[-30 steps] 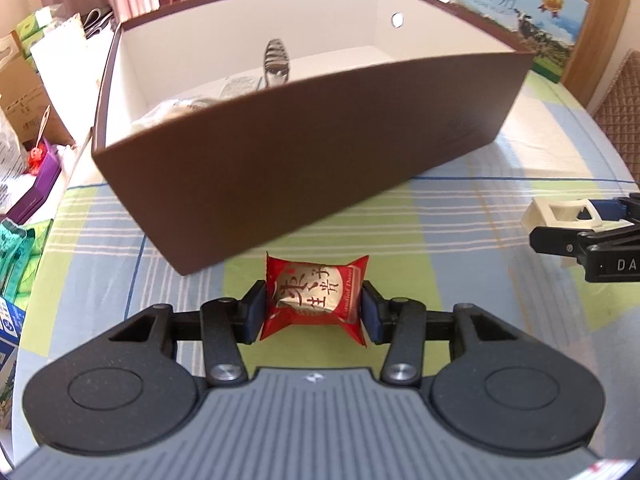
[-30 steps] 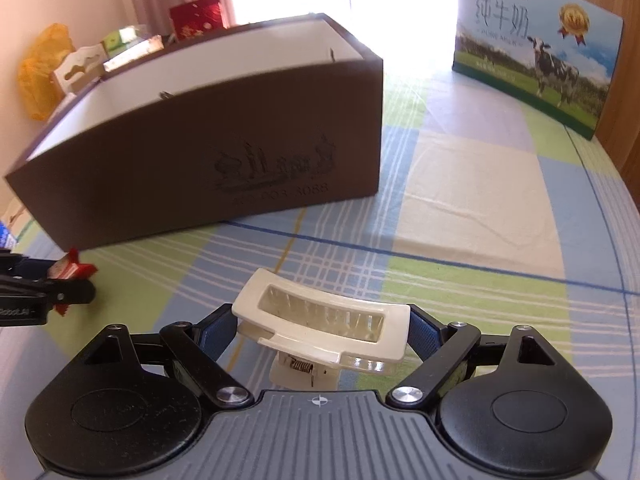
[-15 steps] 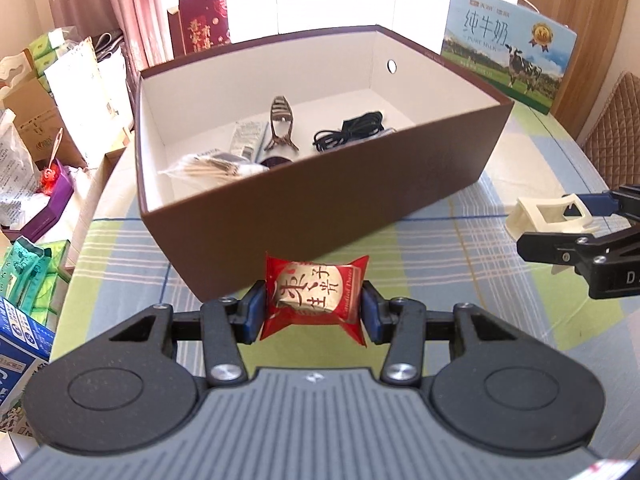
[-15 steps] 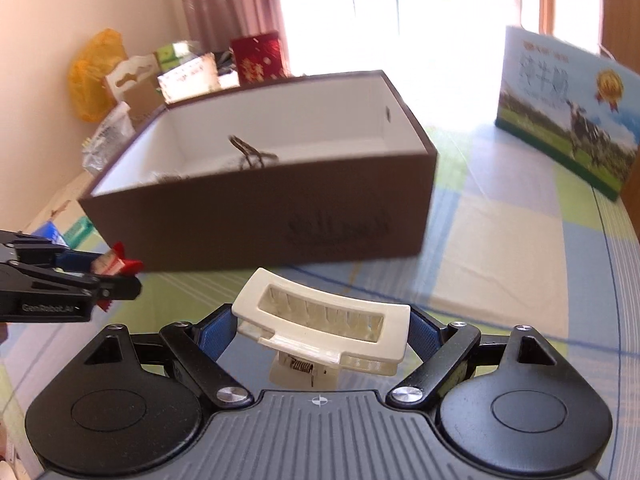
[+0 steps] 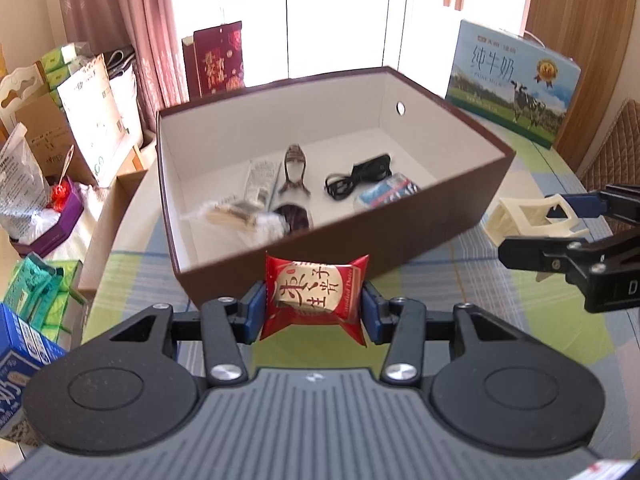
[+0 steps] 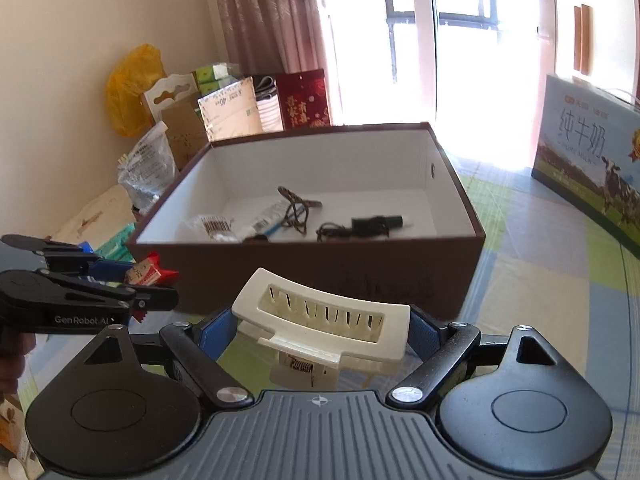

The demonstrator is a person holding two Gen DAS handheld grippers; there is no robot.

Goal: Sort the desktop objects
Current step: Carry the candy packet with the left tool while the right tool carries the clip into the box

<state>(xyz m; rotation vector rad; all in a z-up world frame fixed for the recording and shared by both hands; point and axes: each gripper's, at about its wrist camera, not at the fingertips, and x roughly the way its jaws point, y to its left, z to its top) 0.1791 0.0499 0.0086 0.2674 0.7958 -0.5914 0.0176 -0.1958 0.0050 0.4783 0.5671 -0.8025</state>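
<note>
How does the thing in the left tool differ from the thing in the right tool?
The snack packet is a red, soft foil wrapper with printing; the hair clip is cream, hard plastic with a spring. The clip is wider, so the right tool stands wider than the left tool. Both are gripped in front of the brown box.

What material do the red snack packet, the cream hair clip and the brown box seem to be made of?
Red snack packet: probably glossy plastic or foil film; it shines and has crimped ends.
Cream hair clip: apparently hard, matte moulded plastic, with a small metal spring underneath.
Brown box: likely stiff cardboard, matte brown outside, white inside; thin straight walls.
</note>
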